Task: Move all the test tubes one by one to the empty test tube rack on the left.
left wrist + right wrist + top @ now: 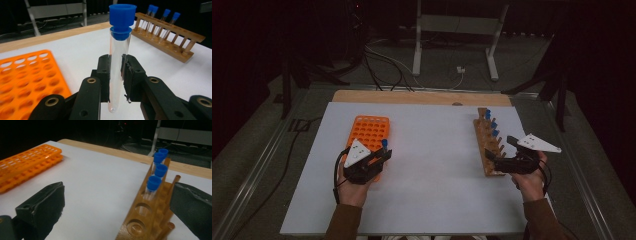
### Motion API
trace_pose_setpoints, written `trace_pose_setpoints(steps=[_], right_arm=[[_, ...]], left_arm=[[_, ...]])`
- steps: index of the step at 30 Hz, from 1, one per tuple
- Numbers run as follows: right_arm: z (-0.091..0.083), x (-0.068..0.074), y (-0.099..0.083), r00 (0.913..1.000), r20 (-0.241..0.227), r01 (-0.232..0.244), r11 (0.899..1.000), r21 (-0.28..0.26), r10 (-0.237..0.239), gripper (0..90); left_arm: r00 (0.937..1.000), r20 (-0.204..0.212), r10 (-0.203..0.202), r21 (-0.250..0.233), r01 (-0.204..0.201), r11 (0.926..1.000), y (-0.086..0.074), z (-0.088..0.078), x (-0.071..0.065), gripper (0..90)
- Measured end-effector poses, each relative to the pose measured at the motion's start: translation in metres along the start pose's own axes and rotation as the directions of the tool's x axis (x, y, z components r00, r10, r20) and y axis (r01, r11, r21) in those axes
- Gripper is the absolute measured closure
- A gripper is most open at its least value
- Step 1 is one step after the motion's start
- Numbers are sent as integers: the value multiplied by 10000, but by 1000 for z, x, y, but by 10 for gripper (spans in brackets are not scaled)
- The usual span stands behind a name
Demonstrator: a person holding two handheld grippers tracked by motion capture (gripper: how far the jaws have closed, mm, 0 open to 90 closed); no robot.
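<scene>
While left tongs [116, 75] clamp tube [119, 62], right [117, 212] gape.

The room is dim, its background nearly black; light falls mostly on the white table top [432, 170], which stays evenly lit with only faint shadows. The high view is soft and grainy. In the left gripper view the orange rack [27, 75] blurs; the glass test tube [117, 67] shows perhaps slight glare.
</scene>
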State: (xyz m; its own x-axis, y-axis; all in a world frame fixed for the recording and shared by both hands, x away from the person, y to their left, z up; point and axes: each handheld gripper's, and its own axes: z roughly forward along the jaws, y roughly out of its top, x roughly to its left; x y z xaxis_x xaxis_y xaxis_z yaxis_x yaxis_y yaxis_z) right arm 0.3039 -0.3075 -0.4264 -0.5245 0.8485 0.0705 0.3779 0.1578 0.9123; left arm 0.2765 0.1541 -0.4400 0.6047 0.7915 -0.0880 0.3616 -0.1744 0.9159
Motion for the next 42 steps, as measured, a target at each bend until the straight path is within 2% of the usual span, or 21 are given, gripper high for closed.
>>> trace_pose_setpoints(steps=[8, 17, 24, 28, 35, 42], right_arm=[[-6, -5, 0, 9998, 113, -147, 9997, -208, 150, 0], [-11, -8, 0, 9996, 191, -218, 9992, -346, 224, 0], [-12, -8, 0, 9997, 161, -199, 9991, -370, 205, 0], [-12, -8, -1, 9997, 142, -184, 9991, -386, 189, 0], [-13, -9, -1, 9997, 116, -191, 9990, -415, 196, 0], [-10, -6, -2, 9999, 59, -119, 9994, -337, 121, 0]], left_arm=[[9986, -400, -341, 117, 346, 9993, -14, -10, 13, 776], [9971, -699, -285, 376, 312, 9988, -24, -14, 17, 776], [9950, -902, -433, 621, 490, 9969, -34, -15, 23, 775], [9944, -982, -398, 958, 492, 9942, -40, -15, 25, 772], [9941, -1083, 99, 1795, 98, 9837, -47, -9, 21, 770], [9925, -1131, 468, 2213, -208, 9750, -48, -3, 17, 773]])
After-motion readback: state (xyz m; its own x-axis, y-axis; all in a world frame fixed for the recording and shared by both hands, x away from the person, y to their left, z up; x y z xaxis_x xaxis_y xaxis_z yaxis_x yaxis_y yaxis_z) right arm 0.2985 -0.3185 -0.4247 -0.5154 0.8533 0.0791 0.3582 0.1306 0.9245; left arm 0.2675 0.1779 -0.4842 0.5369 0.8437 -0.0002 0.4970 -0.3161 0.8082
